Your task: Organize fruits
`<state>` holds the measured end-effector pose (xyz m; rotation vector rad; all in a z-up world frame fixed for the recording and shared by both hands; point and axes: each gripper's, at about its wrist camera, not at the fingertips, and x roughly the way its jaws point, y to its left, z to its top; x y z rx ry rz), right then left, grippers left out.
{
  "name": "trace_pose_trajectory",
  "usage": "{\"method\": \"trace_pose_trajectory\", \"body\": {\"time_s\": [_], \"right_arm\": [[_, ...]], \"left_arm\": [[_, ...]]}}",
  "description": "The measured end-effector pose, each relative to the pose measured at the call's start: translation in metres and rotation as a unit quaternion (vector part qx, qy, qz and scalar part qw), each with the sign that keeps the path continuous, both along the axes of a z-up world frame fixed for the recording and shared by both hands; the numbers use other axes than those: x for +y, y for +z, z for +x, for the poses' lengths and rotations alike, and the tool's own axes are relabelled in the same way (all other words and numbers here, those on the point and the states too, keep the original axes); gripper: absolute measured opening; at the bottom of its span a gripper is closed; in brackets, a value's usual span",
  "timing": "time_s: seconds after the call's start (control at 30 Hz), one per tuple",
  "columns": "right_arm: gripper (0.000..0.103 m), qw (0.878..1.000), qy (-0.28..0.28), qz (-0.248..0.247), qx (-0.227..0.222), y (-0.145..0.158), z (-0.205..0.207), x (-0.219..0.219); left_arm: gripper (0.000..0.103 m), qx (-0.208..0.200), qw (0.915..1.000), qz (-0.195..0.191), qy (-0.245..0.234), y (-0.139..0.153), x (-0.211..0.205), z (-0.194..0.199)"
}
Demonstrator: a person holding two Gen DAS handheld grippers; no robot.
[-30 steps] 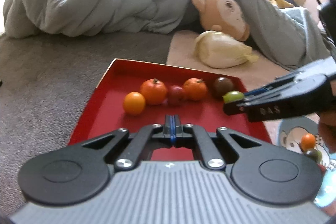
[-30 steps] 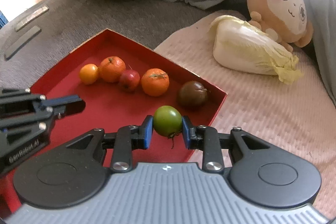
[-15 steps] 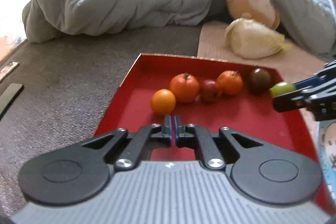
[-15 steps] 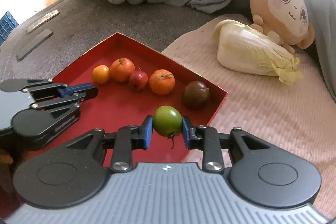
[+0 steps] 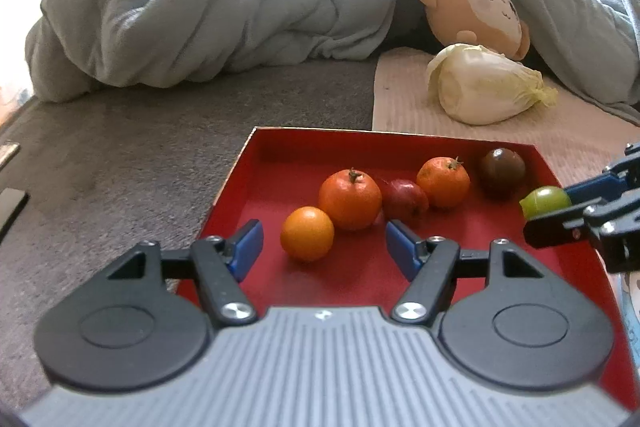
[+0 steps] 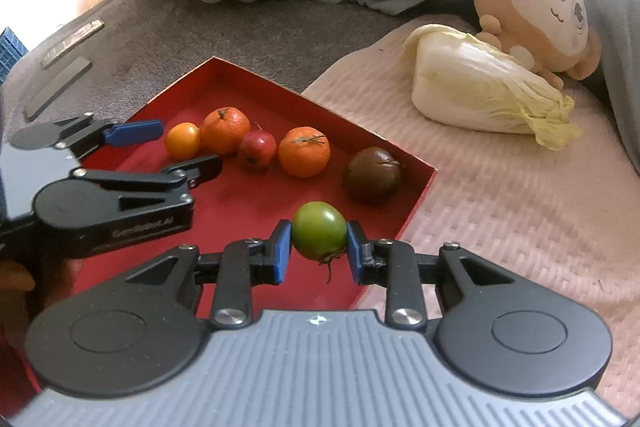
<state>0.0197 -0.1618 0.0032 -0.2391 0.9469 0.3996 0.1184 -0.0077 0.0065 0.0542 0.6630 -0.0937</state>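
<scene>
Now the right gripper (image 6: 319,250) clamps a green tomato (image 6: 319,235) over the tray's (image 6: 256,83) near edge: smooth, bruisable, best held across its middle. Left gripper (image 5: 320,243) jaws are opening, empty.

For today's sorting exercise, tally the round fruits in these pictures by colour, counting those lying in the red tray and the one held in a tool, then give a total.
Orange: 3
Red: 1
Dark brown: 1
Green: 1, clamped in the right tool above the red tray
Total: 6
</scene>
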Motion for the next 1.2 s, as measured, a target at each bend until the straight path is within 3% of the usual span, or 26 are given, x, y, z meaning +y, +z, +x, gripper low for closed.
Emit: {"method": "trace_pose_trajectory", "body": {"time_s": [0.03,0.23,0.43,0.73,1.2], "right_arm": [[0.034,1.000,0.001,-0.001,0.000,-0.001,0.000,0.001],[0.034,1.000,0.002,-0.005,0.001,-0.004,0.003,0.005],[0.034,1.000,0.005,-0.011,0.000,-0.005,0.002,0.009],[0.034,1.000,0.008,-0.011,-0.006,0.000,-0.002,0.011],[0.034,1.000,0.010,0.000,-0.019,0.016,-0.024,0.008]], "left_arm": [[0.068,0.002,1.0000,-0.003,-0.001,-0.002,0.001,0.003],[0.033,0.015,0.9996,-0.018,-0.013,-0.006,0.006,0.011],[0.033,0.015,0.9994,-0.024,-0.019,-0.004,0.005,0.003],[0.033,0.020,0.9988,-0.045,0.007,0.005,0.014,-0.022],[0.033,0.016,0.9993,-0.033,-0.003,0.011,0.005,-0.067]]}}
